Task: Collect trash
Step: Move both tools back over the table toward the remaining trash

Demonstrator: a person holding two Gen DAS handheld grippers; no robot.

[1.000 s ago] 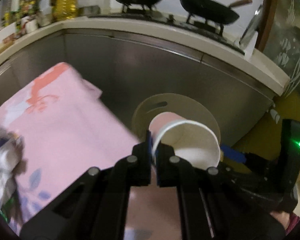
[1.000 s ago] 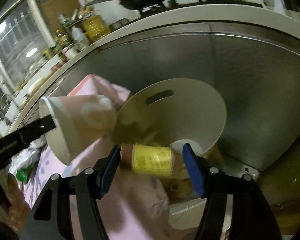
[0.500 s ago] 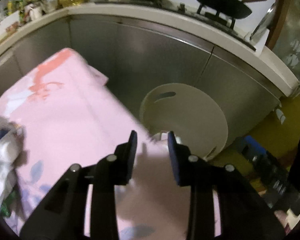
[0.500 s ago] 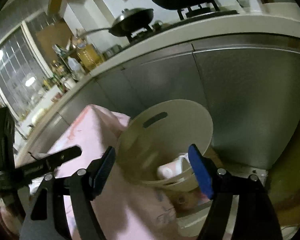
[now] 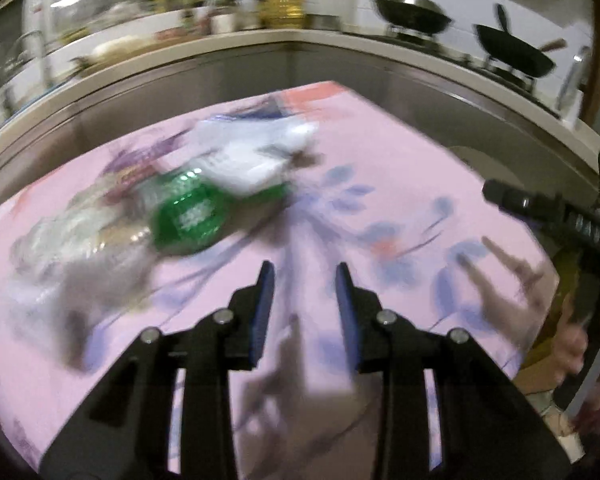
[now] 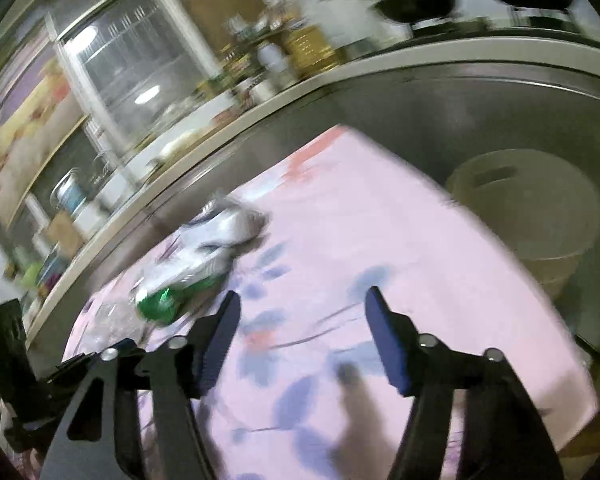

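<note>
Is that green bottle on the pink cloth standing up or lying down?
Lying down. The green bottle rests on its side on the pink cloth, against crumpled white wrappers.

A green-labelled clear plastic bottle (image 5: 188,216) lies on its side on the pink flowered desk cloth, ahead and left of the left jaws. A crumpled white wrapper (image 5: 256,152) rests against its far end. A beige bin (image 6: 528,208) with a handle slot stands beyond the right jaws, to their right.
</note>
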